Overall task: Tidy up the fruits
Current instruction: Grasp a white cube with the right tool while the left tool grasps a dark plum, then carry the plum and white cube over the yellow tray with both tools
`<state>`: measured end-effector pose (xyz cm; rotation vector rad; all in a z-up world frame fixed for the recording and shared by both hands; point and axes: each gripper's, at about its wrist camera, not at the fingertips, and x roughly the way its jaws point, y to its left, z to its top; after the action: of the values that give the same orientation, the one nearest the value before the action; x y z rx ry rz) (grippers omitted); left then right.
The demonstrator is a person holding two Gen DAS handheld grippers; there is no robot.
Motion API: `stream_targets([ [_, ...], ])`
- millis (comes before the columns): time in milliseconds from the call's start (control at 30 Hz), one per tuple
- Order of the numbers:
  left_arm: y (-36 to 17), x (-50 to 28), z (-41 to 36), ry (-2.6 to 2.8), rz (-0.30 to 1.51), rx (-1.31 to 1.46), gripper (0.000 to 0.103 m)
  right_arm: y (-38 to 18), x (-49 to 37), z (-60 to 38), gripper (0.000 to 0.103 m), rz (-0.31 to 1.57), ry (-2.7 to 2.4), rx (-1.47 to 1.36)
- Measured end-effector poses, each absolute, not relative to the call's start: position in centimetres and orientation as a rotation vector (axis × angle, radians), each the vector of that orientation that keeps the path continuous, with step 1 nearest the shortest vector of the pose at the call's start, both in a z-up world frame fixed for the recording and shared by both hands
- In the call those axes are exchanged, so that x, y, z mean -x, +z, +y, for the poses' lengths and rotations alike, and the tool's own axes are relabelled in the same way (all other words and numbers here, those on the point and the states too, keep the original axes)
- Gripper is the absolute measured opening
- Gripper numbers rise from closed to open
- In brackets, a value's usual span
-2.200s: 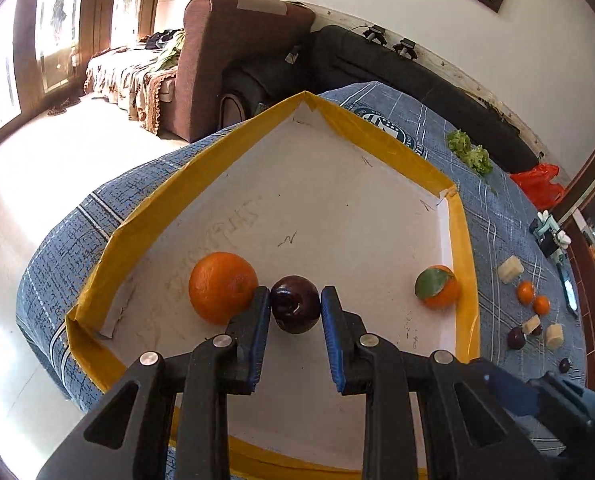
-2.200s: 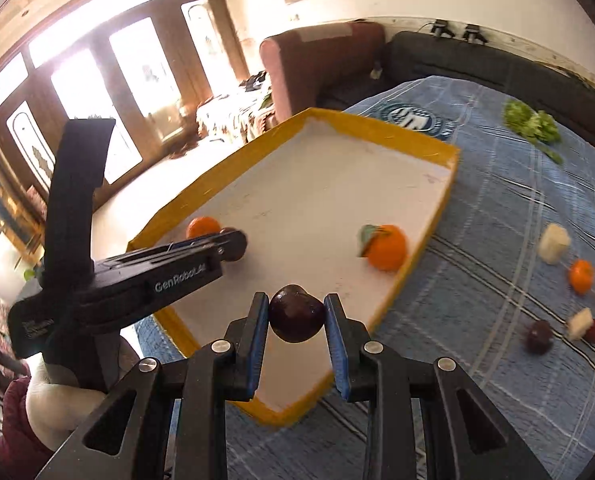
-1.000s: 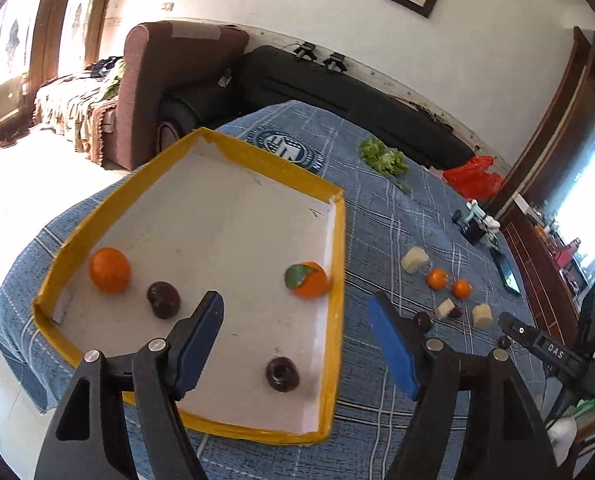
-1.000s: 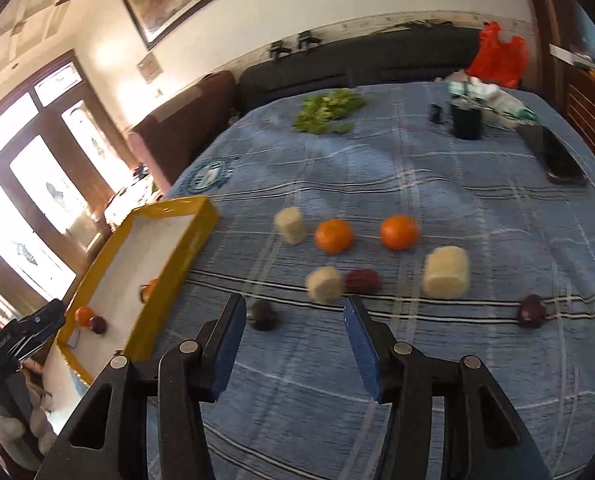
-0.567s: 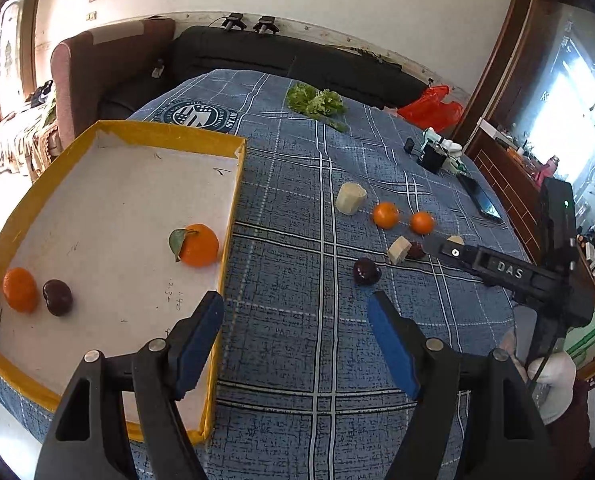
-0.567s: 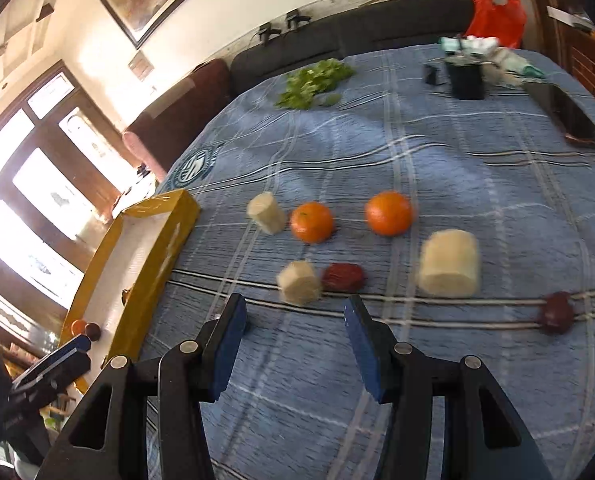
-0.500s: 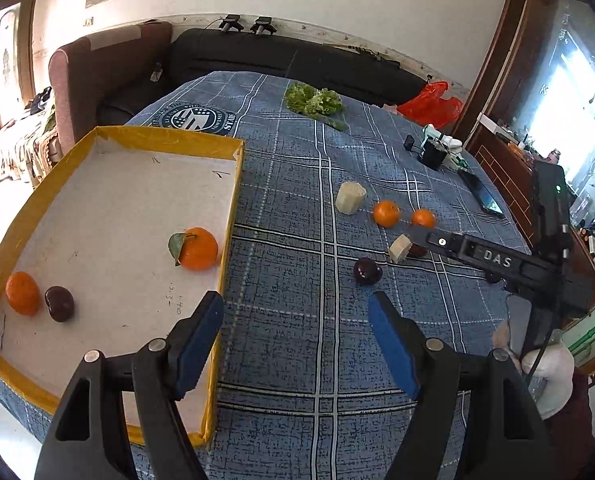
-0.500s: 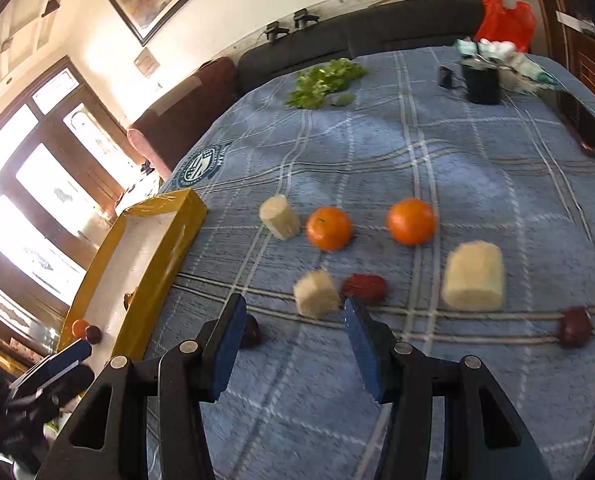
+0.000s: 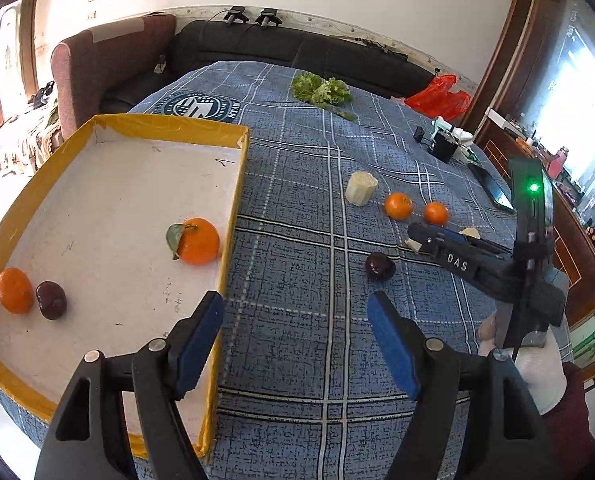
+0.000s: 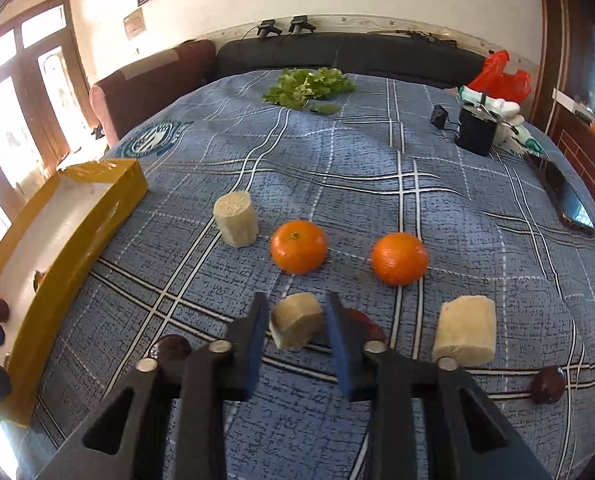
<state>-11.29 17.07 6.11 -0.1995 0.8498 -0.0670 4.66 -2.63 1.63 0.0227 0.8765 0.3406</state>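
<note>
1. The left gripper (image 9: 295, 304) hangs released over the blue checked tablecloth (image 9: 297, 360), its blue pads wide apart with nothing between them, just beside the near corner of the yellow-rimmed cardboard tray (image 9: 233, 208).
2. The right gripper (image 10: 296, 300) has just been closing and now clenches a cream-coloured cut chunk (image 10: 297, 320), which rests on the cloth between its pads.
3. A dark purple plum (image 9: 380, 266) lies on the cloth past the left gripper.
4. In the tray lie a leafed orange (image 9: 197, 240), a plain orange (image 9: 14, 290) and a dark plum (image 9: 51, 300) touching it.
5. Beyond the chunk sit two loose tangerines (image 10: 298, 246) and a pale cut cylinder (image 10: 236, 220).
6. Farthest, a bunch of green lettuce (image 10: 309, 86).
</note>
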Motion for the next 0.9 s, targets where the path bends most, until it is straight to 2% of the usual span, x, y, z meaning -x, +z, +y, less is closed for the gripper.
stream_targets([
  [333,4.6,7.7,12.2,-0.143,0.889,0.100,0.074,2.8,-5.6,-6.4,0.029,0.861,0.444,-0.288],
  [533,2.4,4.0,9.0,-0.161,0.913,-0.005,0.073,3.2,-5.5,-6.8,0.030,0.854,0.457,-0.326],
  [567,2.0,3.6,8.8,-0.160,0.922,-0.014,0.069,3.3,-5.5,-6.9,0.030,0.854,0.461,-0.331],
  [633,1.0,2.9,8.4,-0.169,0.951,-0.019,0.053,3.3,-5.5,-7.0,0.030,0.851,0.462,-0.335],
  [700,0.8,2.8,8.0,-0.154,0.938,-0.045,0.032,3.3,-5.4,-7.0,0.030,0.851,0.458,-0.334],
  [733,0.7,2.9,7.8,-0.162,0.943,-0.048,0.028,3.2,-5.5,-7.0,0.030,0.852,0.458,-0.336],
  [900,1.7,3.8,8.9,-0.154,0.919,0.018,0.028,3.3,-5.4,-7.1,0.030,0.849,0.456,-0.333],
])
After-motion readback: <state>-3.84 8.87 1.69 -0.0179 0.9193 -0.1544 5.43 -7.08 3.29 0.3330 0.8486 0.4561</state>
